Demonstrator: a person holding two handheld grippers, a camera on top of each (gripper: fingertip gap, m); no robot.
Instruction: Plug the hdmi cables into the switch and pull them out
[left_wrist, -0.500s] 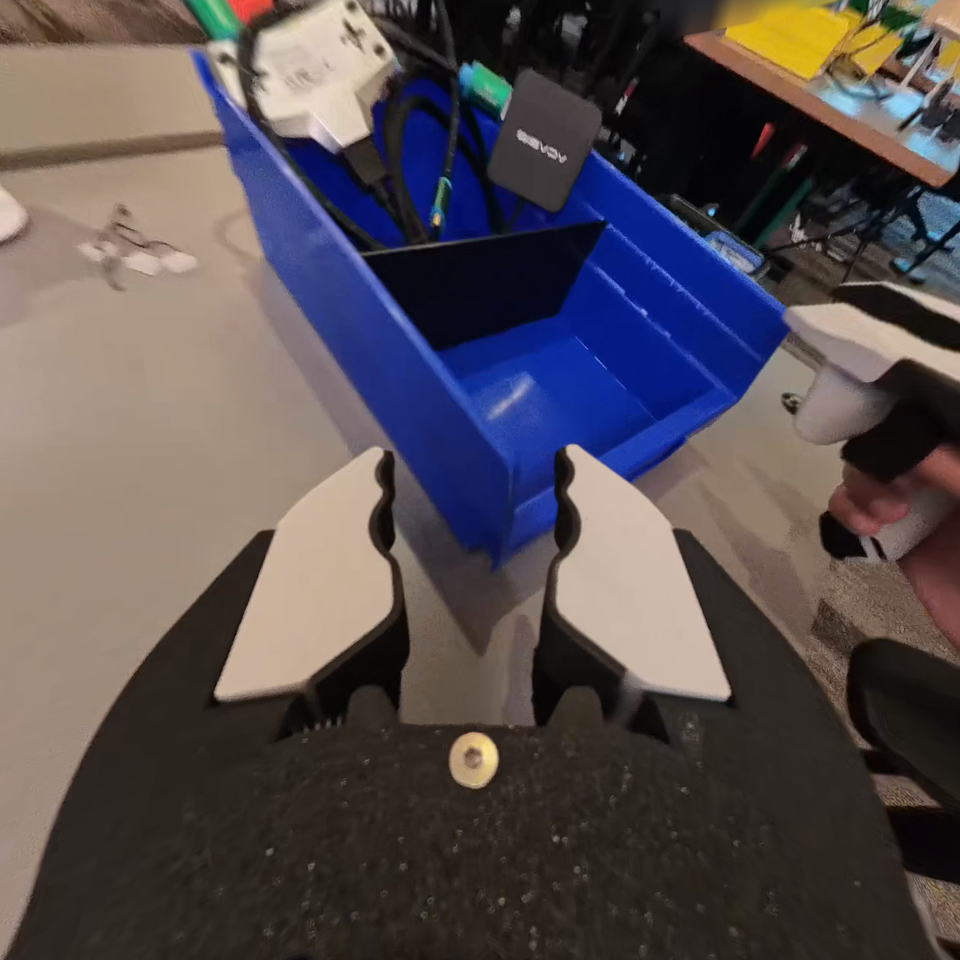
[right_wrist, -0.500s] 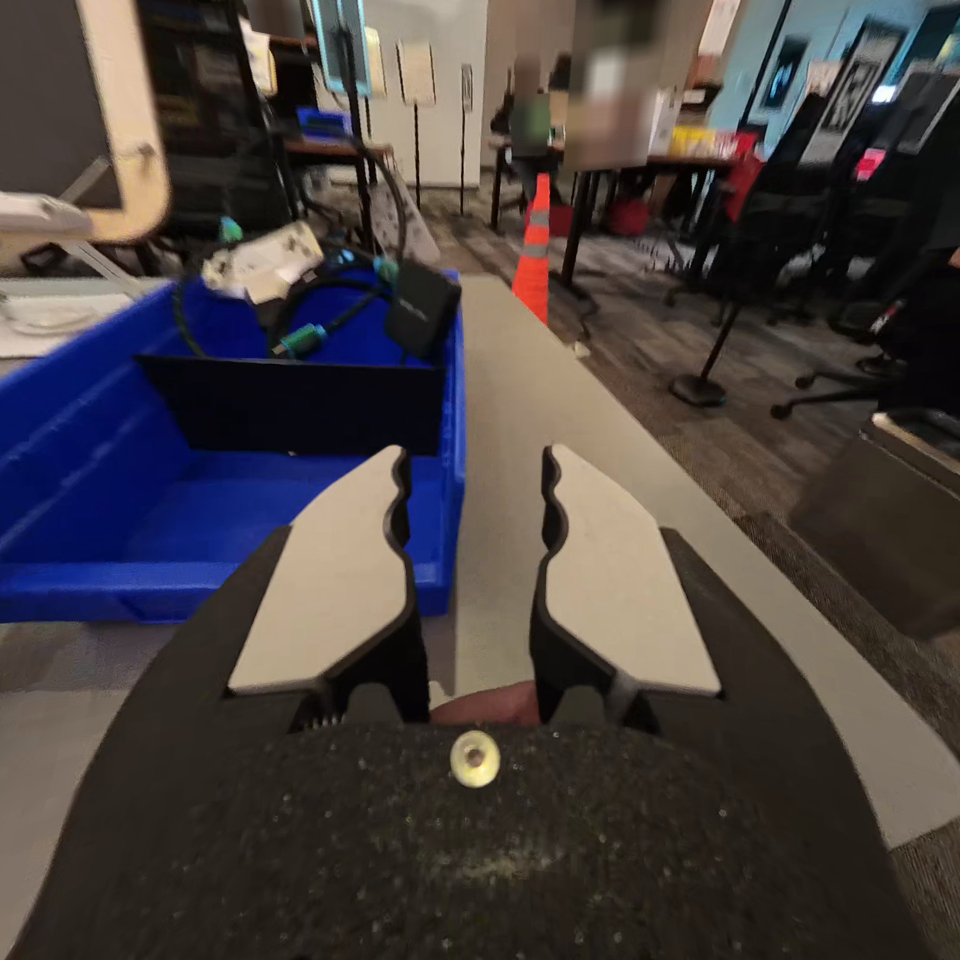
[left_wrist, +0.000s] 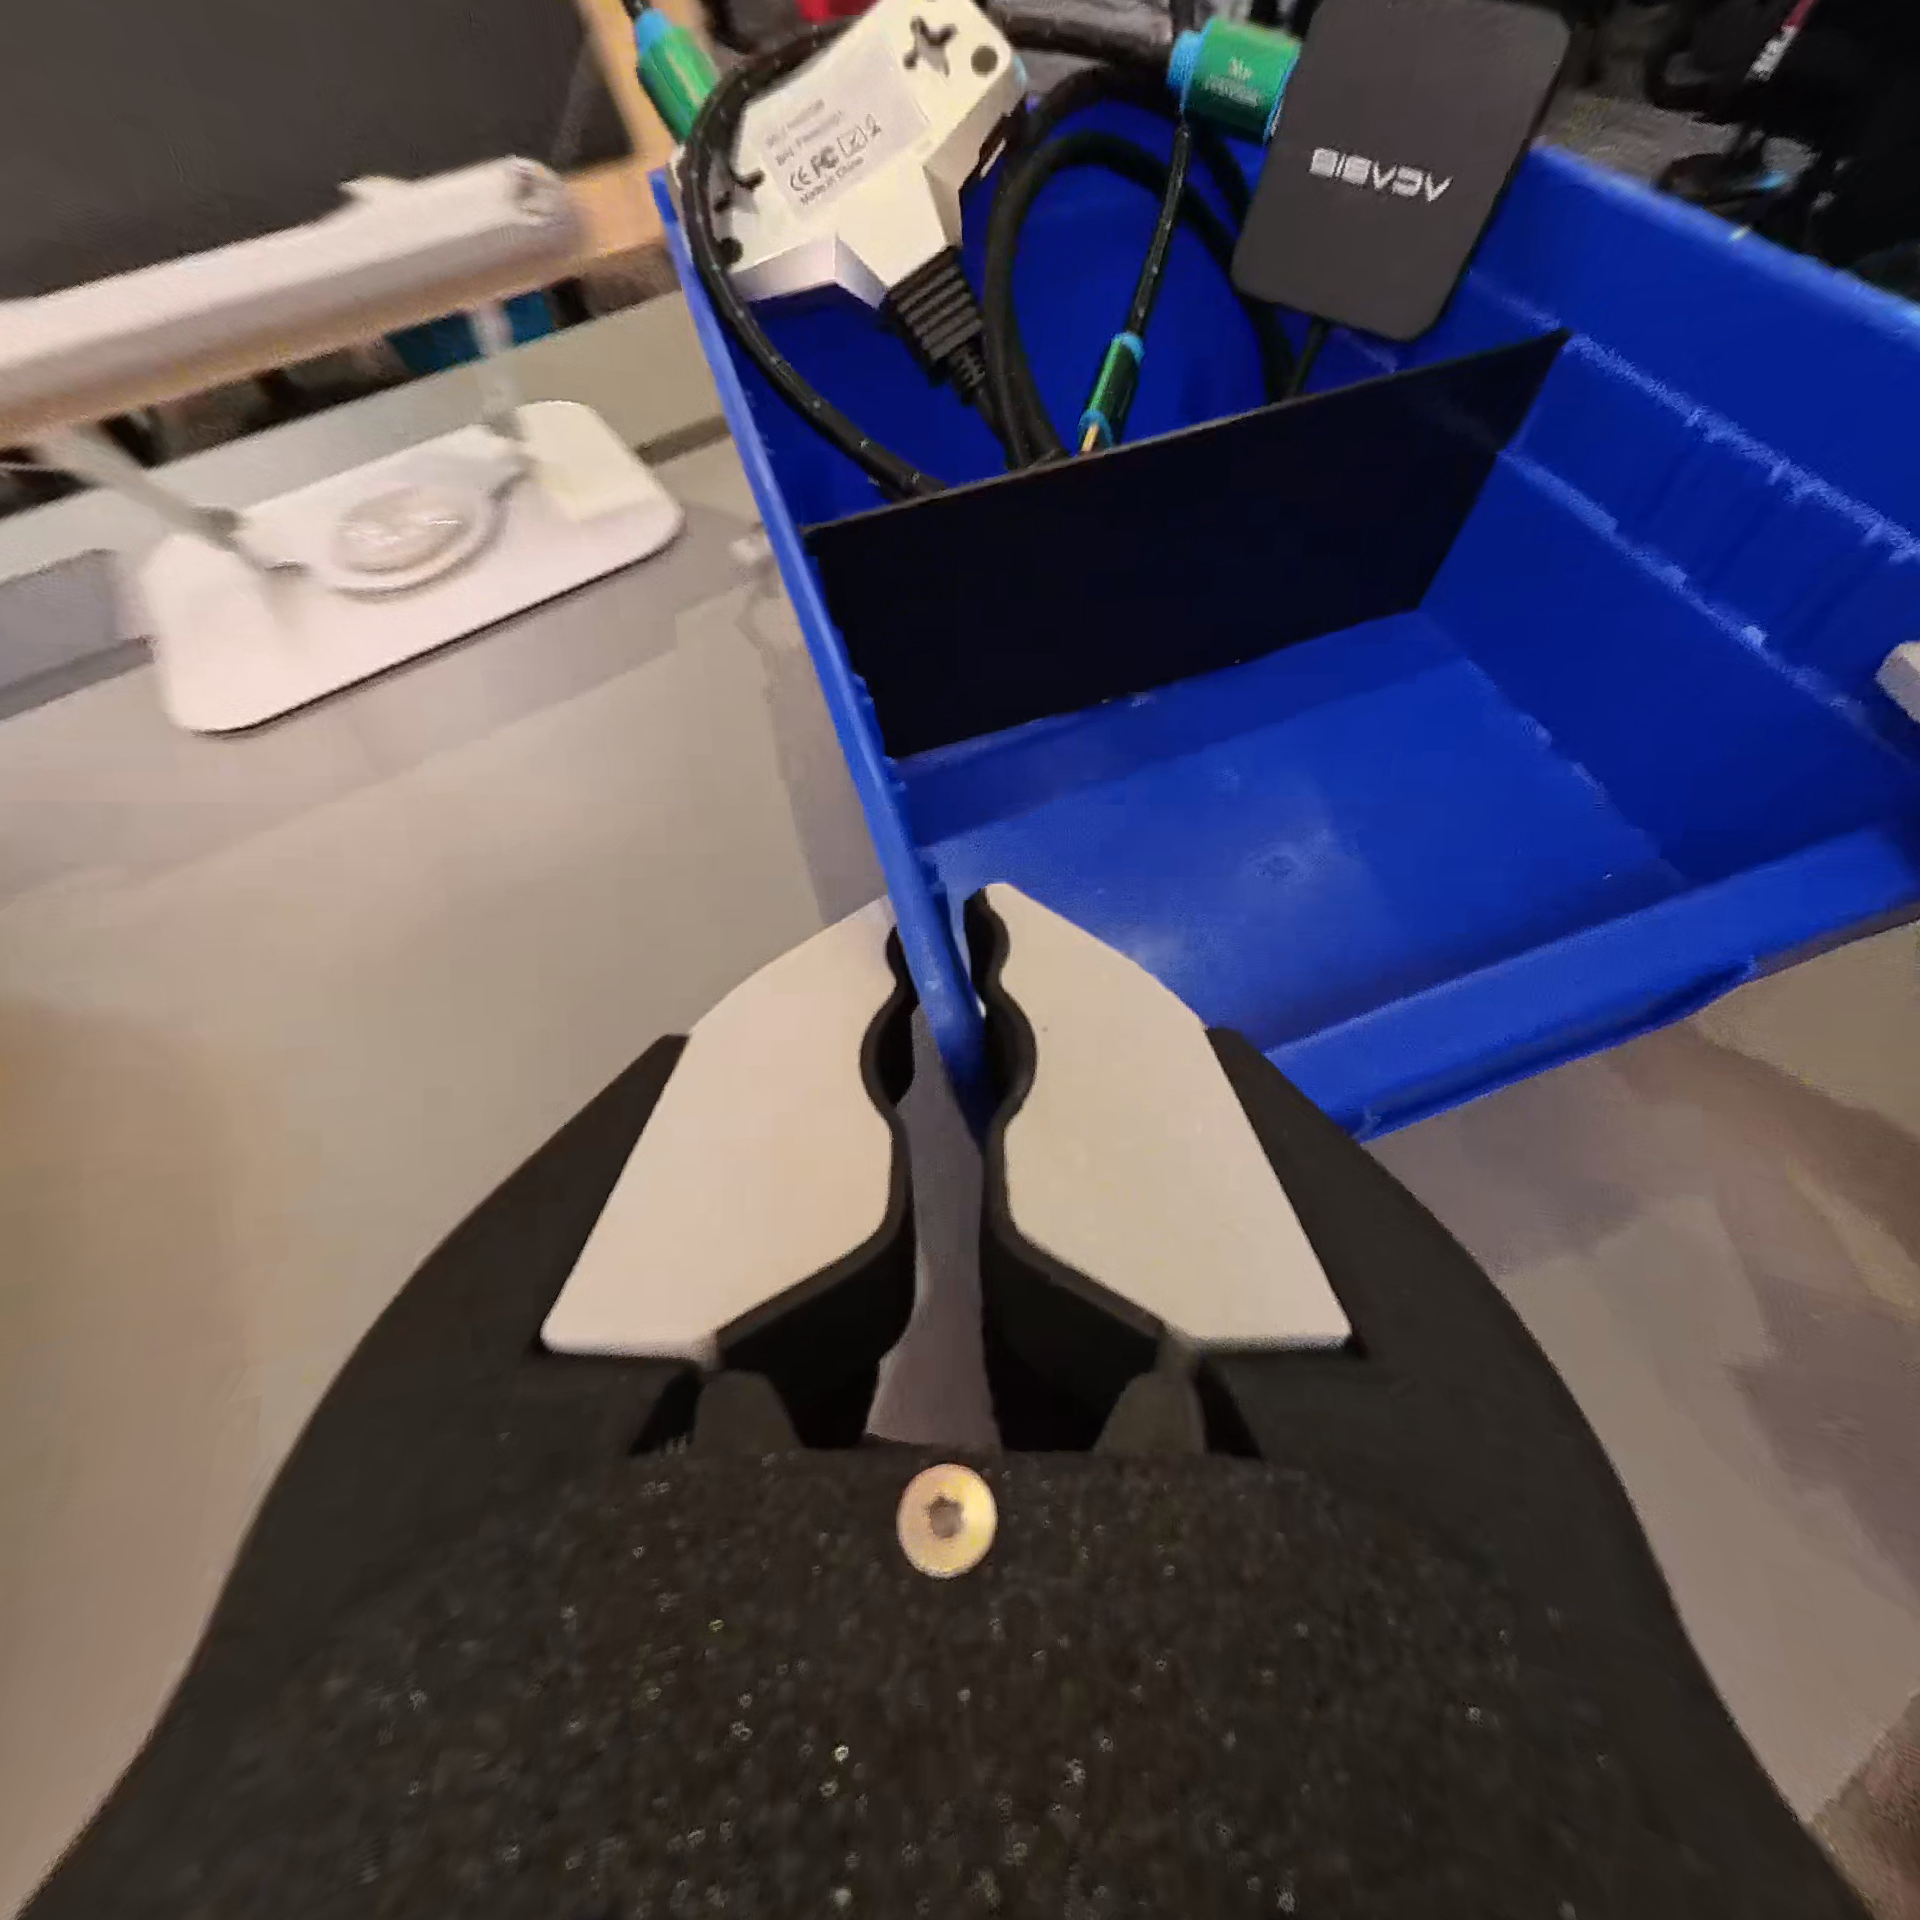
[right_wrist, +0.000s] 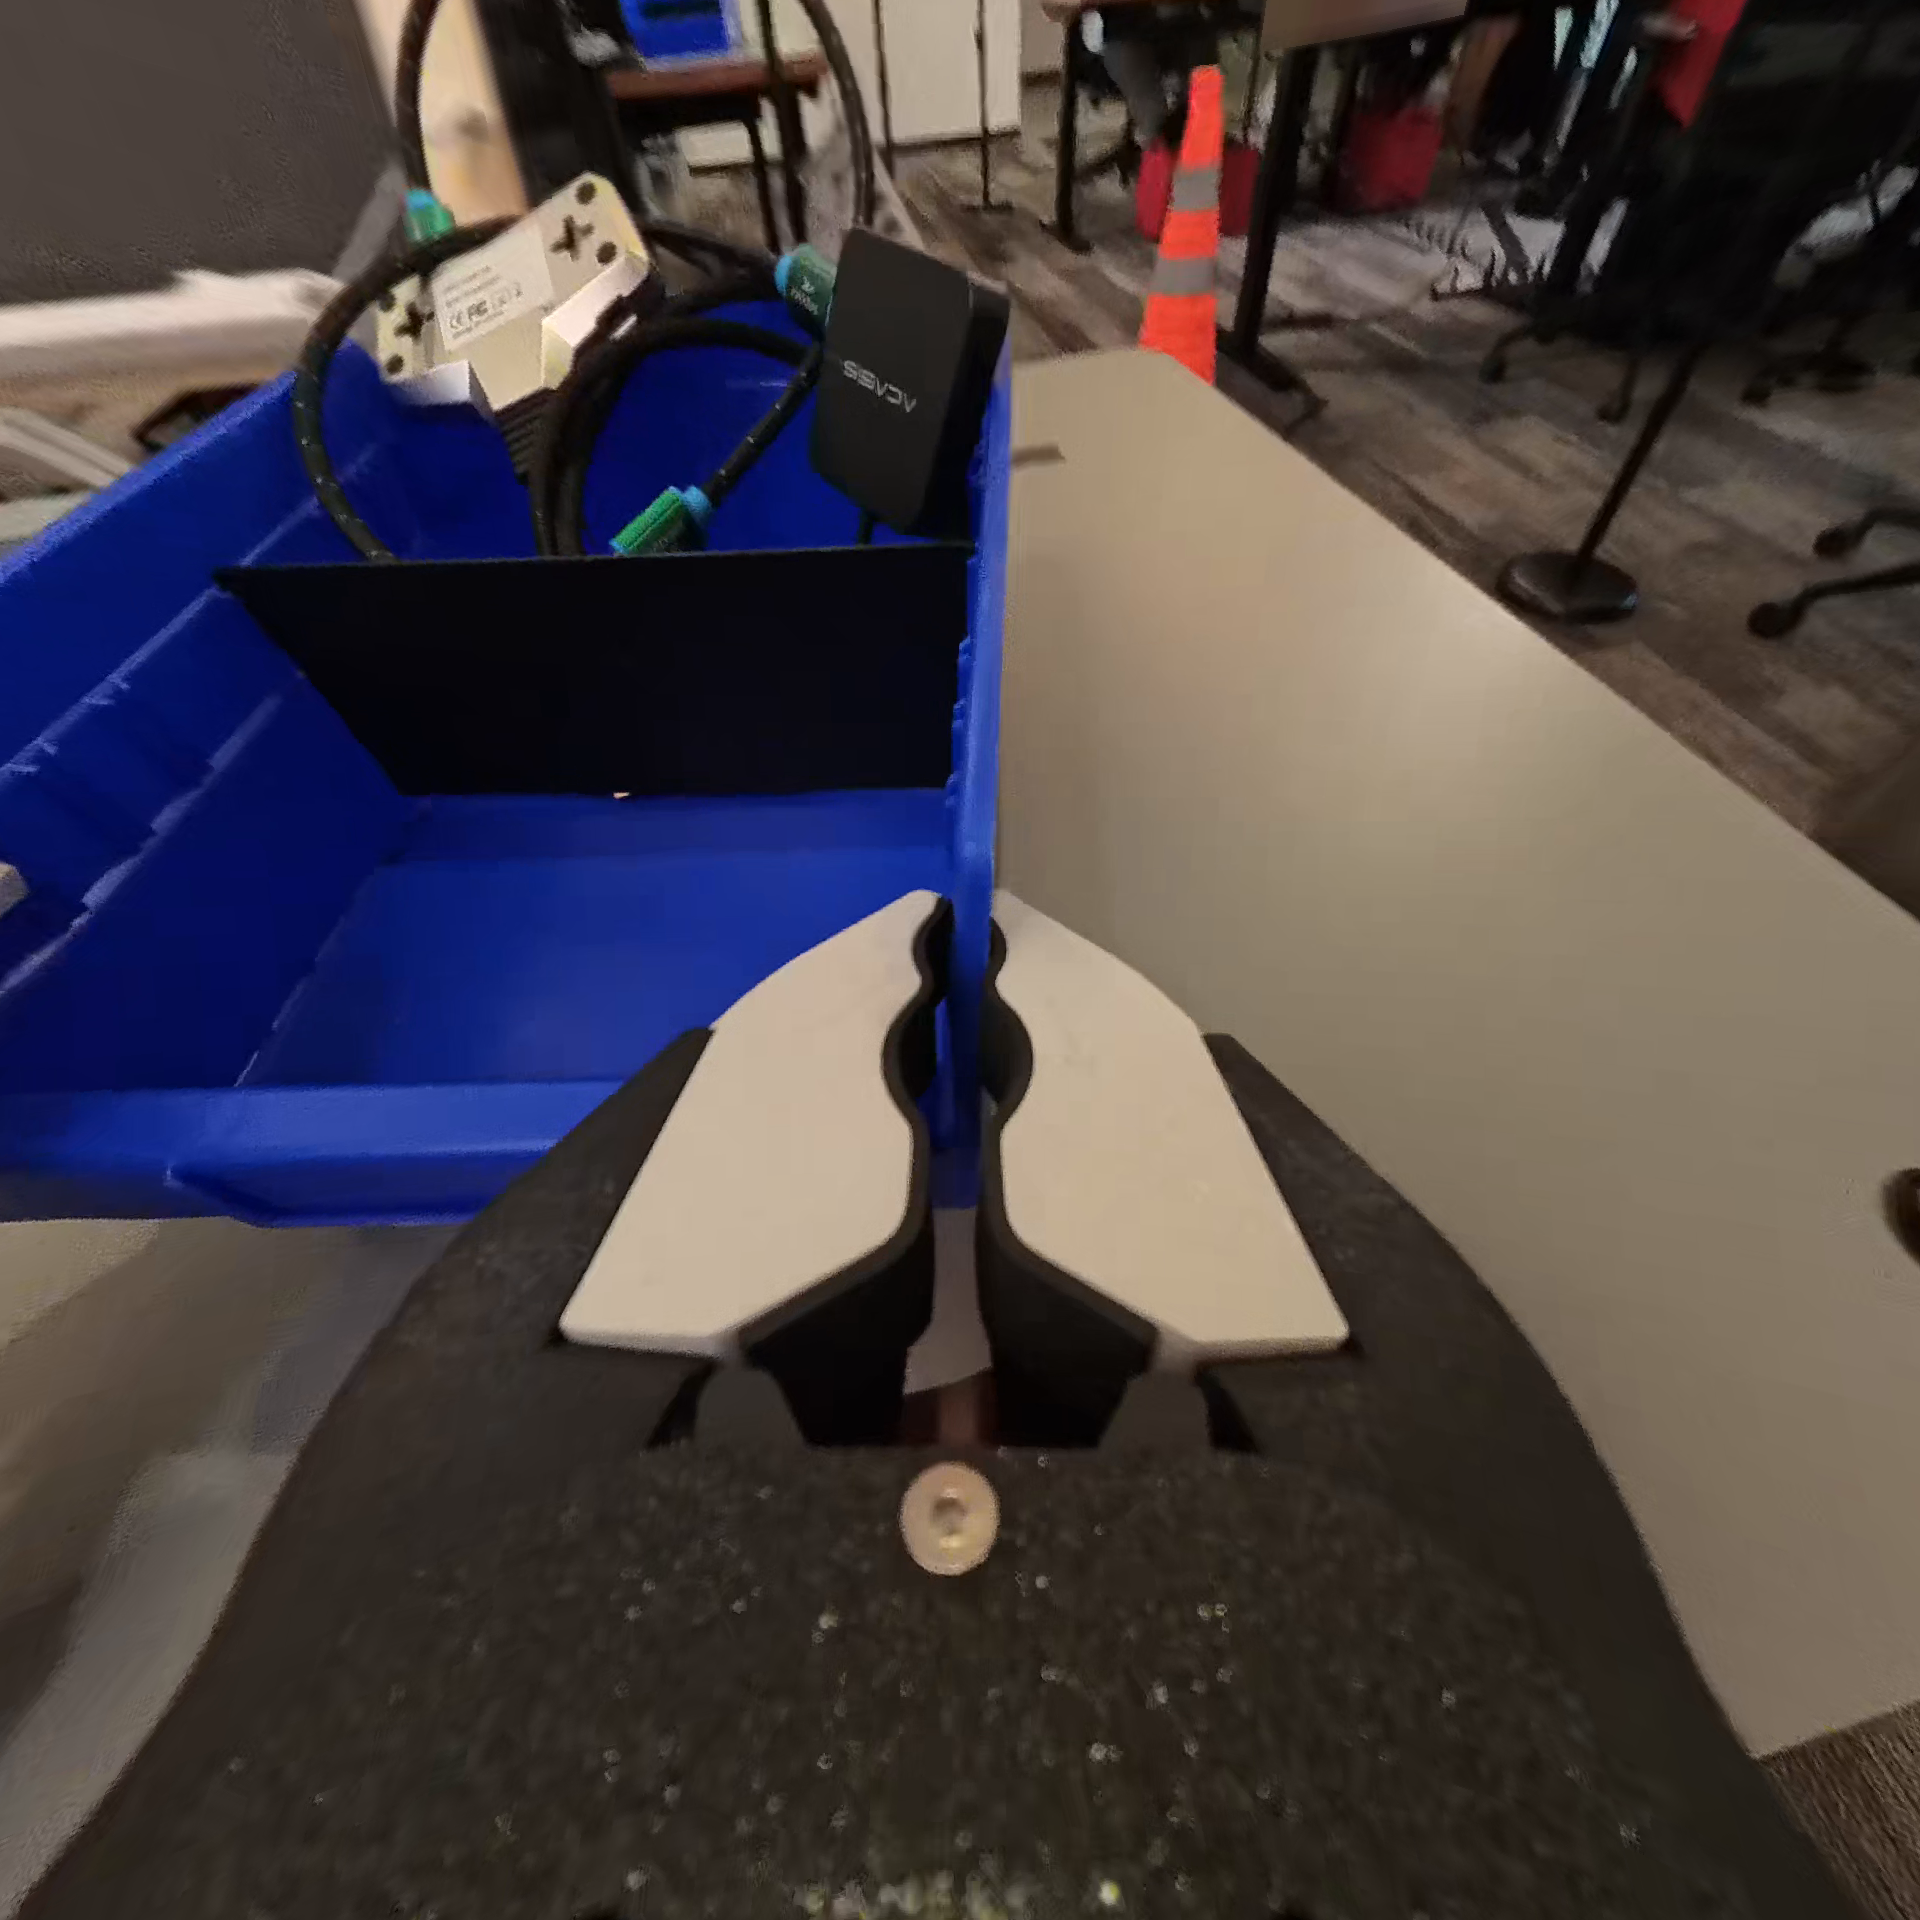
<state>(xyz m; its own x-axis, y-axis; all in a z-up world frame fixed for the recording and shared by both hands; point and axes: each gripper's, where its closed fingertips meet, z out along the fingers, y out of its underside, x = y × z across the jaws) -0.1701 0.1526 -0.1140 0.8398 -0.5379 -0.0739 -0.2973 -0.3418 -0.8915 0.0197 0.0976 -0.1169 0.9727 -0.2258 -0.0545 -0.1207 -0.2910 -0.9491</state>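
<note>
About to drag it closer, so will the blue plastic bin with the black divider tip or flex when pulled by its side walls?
The blue plastic bin probably slides flat, both walls being clamped. Its thin walls may flex slightly. The cables piled behind the black divider likely weight the far end.

left wrist cam: low, very close to blue bin (left_wrist: 1714, 582), at its near-left corner, facing along the left wall toward 12-1 o'clock. right wrist cam: same height, near-right corner, facing 11-12 o'clock. both share bin interior, black divider (left_wrist: 1143, 582), cables (right_wrist: 582, 416) at the far end.
</note>
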